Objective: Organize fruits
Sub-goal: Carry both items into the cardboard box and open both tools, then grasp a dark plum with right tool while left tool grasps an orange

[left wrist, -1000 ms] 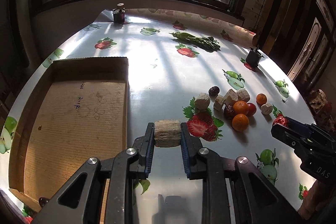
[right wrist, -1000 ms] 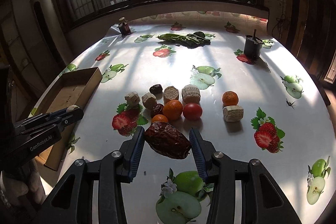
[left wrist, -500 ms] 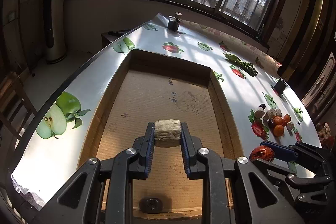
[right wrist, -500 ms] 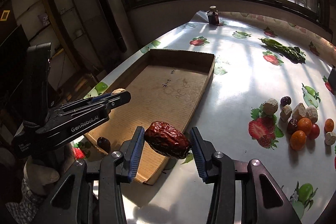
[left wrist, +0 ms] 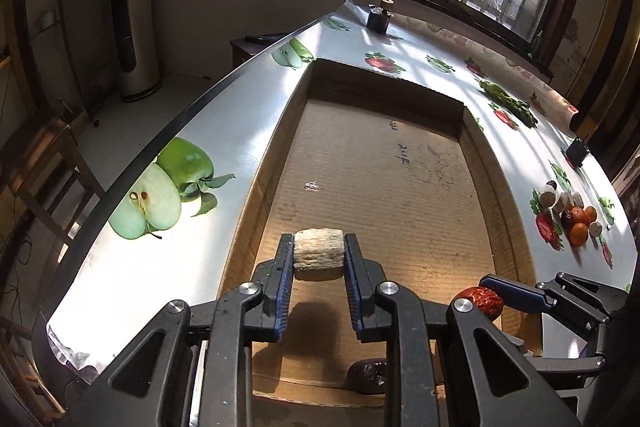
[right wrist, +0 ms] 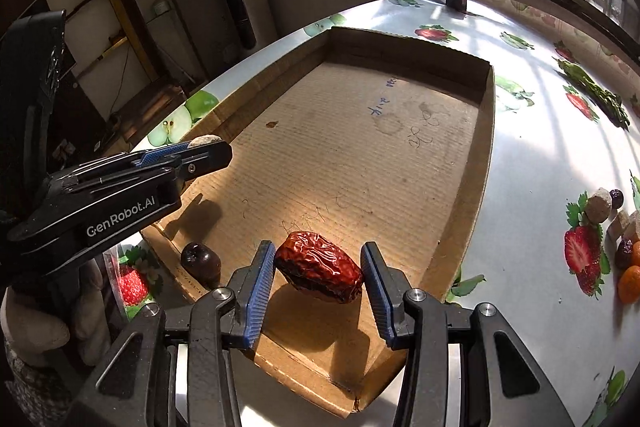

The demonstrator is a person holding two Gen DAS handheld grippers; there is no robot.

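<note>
Left gripper (left wrist: pixel 319 255): clamped on pale cut chunk (left wrist: pixel 319 254); carried in the last second from over the table's fruit pile to above the near-left part of the cardboard box (left wrist: pixel 496 187); chunk hangs clear of the floor, shadow beneath

Dark plum (right wrist: pixel 201 262): lying inside the box at its near-left corner

Right gripper (right wrist: pixel 318 267): closed on wrinkled red date (right wrist: pixel 319 266), likewise moved in over the box's near edge

Remaining fruit pile (left wrist: pixel 572 215): on the table past the box's right wall

Judgement: both pieces positioned for release; lowering and opening appear next
</note>
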